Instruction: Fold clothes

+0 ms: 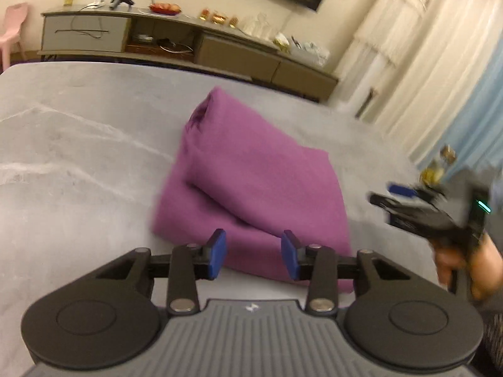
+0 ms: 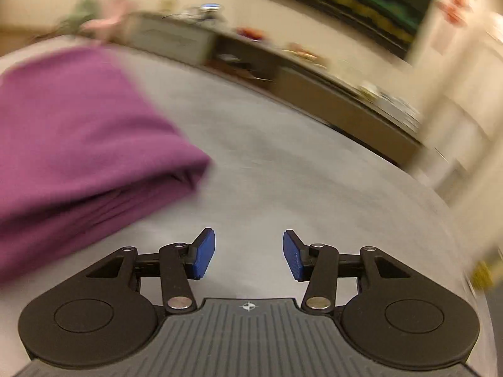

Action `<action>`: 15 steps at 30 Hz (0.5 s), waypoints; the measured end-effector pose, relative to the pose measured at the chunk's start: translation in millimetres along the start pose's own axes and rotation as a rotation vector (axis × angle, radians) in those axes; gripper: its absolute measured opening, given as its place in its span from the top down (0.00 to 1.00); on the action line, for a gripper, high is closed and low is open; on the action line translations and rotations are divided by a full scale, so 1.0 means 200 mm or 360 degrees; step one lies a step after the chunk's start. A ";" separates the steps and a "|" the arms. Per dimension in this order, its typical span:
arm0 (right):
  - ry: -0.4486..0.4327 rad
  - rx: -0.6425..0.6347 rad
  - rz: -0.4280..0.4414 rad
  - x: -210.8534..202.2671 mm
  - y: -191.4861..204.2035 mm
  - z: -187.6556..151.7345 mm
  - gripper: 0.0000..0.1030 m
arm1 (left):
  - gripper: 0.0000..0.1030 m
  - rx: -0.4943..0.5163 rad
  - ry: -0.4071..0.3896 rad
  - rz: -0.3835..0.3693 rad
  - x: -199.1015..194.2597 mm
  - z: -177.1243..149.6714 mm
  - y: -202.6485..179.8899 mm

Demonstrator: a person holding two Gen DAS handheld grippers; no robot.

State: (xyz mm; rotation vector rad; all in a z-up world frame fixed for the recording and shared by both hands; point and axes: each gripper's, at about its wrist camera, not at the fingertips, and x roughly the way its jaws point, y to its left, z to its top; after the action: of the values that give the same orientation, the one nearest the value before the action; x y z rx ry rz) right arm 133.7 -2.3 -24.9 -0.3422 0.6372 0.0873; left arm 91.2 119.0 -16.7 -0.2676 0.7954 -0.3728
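Note:
A purple garment lies folded in layers on the grey marbled table. My left gripper hovers over its near edge with blue pads apart and nothing pinched between them. In the left wrist view, the right gripper appears blurred at the far right, held by a hand. In the right wrist view, the purple garment fills the left side. My right gripper stands open over bare table, to the right of the cloth and apart from it.
A long low sideboard with drawers and small items runs along the far wall behind the table. A pink chair stands at the far left. White curtains hang at the right.

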 end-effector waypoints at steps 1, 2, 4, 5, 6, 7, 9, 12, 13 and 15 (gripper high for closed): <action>-0.0018 0.0066 -0.0014 -0.04 -0.05 0.00 0.50 | 0.63 -0.0032 -0.0011 -0.0003 0.00 0.01 0.01; -0.0080 0.0058 0.0090 -0.11 0.00 0.00 0.50 | 0.63 -0.0052 -0.0012 0.0006 0.02 0.01 0.02; -0.0202 0.0040 0.0299 -0.25 0.09 0.01 0.51 | 0.63 -0.0053 -0.0002 0.0028 0.04 0.02 0.03; -0.0222 0.0007 0.0413 -0.27 0.16 0.01 0.52 | 0.63 -0.0045 0.0005 0.0043 0.05 0.01 0.04; -0.0240 -0.0025 0.0526 -0.29 0.24 0.01 0.53 | 0.63 -0.0029 0.0005 0.0082 0.05 0.01 0.03; -0.0235 -0.0050 0.0574 -0.28 0.28 -0.01 0.54 | 0.67 -0.0043 0.0012 0.0132 0.06 0.00 0.04; -0.0125 -0.0038 0.0540 -0.17 0.32 -0.02 0.54 | 0.76 -0.0101 0.0018 0.0225 0.06 -0.02 0.07; -0.0005 0.0003 0.0507 -0.05 0.32 -0.04 0.54 | 0.65 -0.0190 0.0045 0.0343 0.07 -0.04 0.13; 0.0007 0.0030 0.0508 -0.04 0.29 -0.04 0.53 | 0.64 -0.0205 0.0040 0.0346 0.07 -0.04 0.14; 0.0028 0.0084 0.0509 -0.03 0.23 -0.04 0.51 | 0.65 -0.0219 0.0031 0.0346 0.05 -0.03 0.14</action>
State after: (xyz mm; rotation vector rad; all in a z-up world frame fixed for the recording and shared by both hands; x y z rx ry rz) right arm 116.1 39.0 -39.6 -0.1879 0.7068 0.3728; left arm 100.1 139.7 -38.1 -0.3028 0.8614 -0.1166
